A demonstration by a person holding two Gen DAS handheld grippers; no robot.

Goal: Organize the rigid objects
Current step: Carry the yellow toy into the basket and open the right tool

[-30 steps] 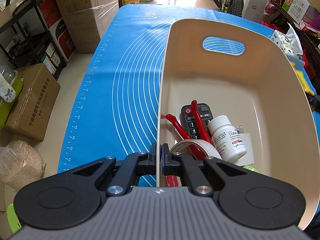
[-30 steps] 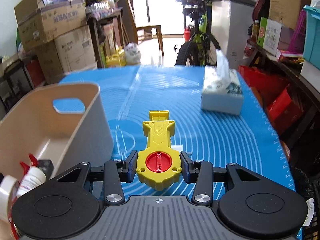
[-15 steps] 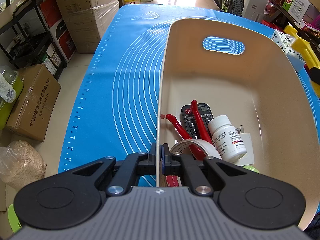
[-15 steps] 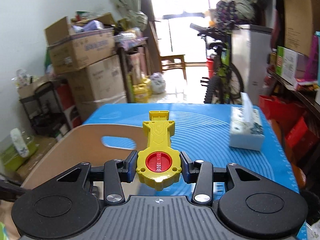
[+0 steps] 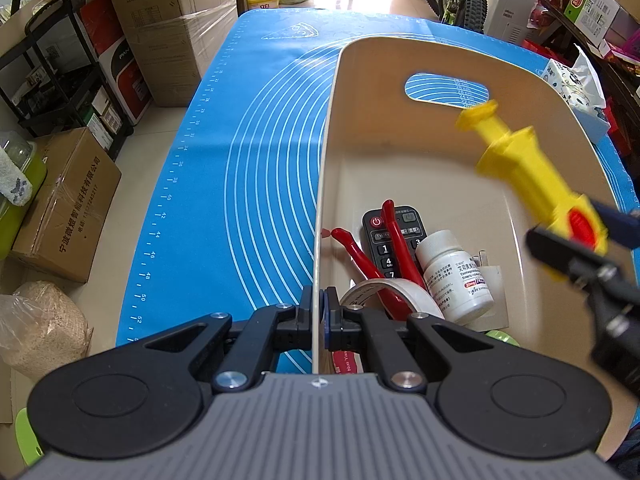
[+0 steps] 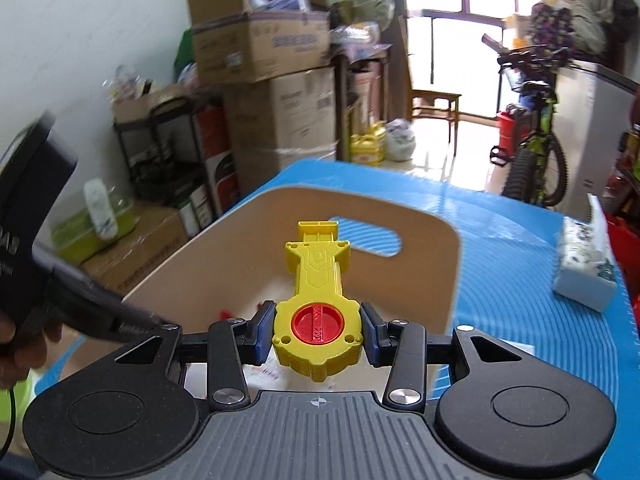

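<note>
left claw (image 5: 319, 314): clamped on beige bin (image 5: 452, 168) wall — lower centre
right claw (image 6: 317, 333): gripping yellow toy (image 6: 316, 300) — centre frame, above bin

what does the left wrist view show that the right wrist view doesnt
Only the left wrist view: the remote, white pill bottle and tape roll in the bin, and the left tool clamped on the bin wall.
Only the right wrist view: the chair by the window.
Both: the beige bin, tissue box, and yellow toy in the right tool.
</note>
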